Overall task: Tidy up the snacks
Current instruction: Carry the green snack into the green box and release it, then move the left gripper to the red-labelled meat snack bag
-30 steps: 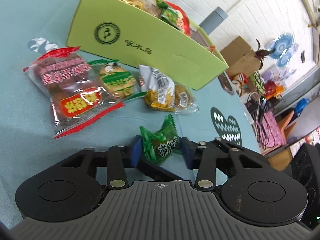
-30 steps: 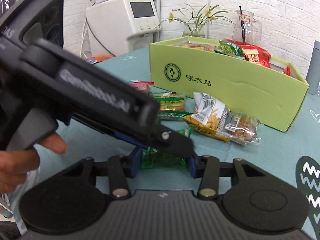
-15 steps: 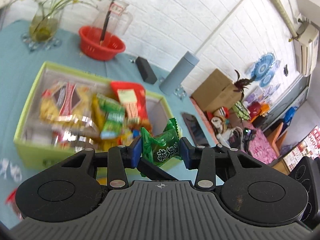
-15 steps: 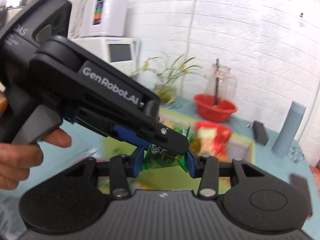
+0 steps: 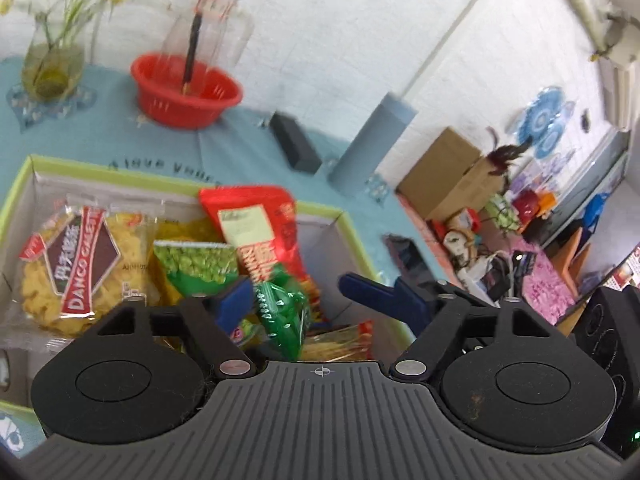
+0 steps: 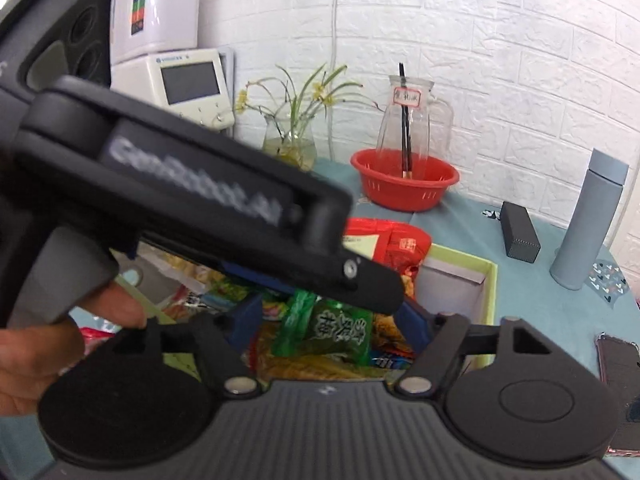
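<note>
We release a small green candy packet [image 5: 282,316] over the snack box [image 5: 352,224].
Both grippers, left [image 5: 296,292] and right [image 6: 332,320], are opening, pads off it; light, crinkly, slippery: we'd pinch its twisted ends.

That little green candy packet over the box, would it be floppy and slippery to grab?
Probably floppy: the green candy packet looks crinkled, with a twisted end. Its glossy film suggests it could slip. It seems light, a small wrapper among the snacks in the green box.
</note>
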Tool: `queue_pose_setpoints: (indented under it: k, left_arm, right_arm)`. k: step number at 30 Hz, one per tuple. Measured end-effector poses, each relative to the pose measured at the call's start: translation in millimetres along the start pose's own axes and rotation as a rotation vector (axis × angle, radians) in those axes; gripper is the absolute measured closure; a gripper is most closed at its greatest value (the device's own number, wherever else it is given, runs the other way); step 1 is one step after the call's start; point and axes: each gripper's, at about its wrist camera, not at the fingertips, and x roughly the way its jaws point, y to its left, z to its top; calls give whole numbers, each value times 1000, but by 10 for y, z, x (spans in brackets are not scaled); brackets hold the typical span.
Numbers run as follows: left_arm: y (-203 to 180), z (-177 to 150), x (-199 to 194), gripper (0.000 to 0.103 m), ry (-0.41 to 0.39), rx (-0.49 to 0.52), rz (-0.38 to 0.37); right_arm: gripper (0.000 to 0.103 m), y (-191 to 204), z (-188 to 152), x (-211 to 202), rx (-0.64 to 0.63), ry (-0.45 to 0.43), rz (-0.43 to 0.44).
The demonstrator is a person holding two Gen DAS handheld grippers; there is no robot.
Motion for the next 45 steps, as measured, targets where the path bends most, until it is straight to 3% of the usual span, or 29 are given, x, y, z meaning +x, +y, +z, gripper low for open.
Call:
queue_pose_setpoints:
  k: [1, 6, 7, 9, 13, 16, 19, 24, 27, 33, 36, 39, 43, 45]
  left_arm:
    - [-44, -21, -111, 30, -22, 23, -6]
    - [-126, -329, -766, 19, -103, 90, -21]
    - [-99, -416, -857, 18, -105, 97, -7]
    - [15, -636, -1021, 16, -101, 96, 59]
    - [459, -981, -1172, 18, -41, 31, 235]
    - [829, -1094, -1254, 25, 0, -88, 296]
    - [1008, -1173, -1312, 26, 14, -145, 360]
    - [1072, -1175, -1285, 22, -7, -207, 337]
    - [1084, -1113, -1190, 21, 2, -227, 346]
    - [1108, -1123, -1181, 23, 9, -162, 358]
    - [1113, -1142, -1215, 23, 8, -117, 375]
    - [1160, -1135, -1219, 23, 15, -113, 342]
    - [1250, -1134, -1194, 40, 56, -103, 331]
    - [1268, -1154, -1218, 40, 60, -101, 316]
  right_arm:
    - [8, 8, -8, -94, 1, -22, 0]
    - [8, 148, -156, -679, 17, -130, 23]
    - [1, 193, -218, -763, 28, -141, 27]
    - [0, 295, -381, -863, 51, -153, 32]
    - [0, 504, -720, -812, 94, -94, 77]
    - [0, 609, -907, -739, 148, -78, 108]
    - [0, 653, -996, -691, 205, -83, 130]
    - [0, 707, -1012, -679, 204, -51, 156]
    - [0, 921, -908, -689, 118, -42, 230]
    - [0, 1572, -742, -367, -110, 39, 300]
    - [0, 1780, -688, -111, -162, 93, 294]
    - [1, 1908, -644, 51, -189, 108, 309]
    - [1, 1985, -606, 200, -193, 153, 325]
    - [1, 2011, -603, 232, -185, 167, 341]
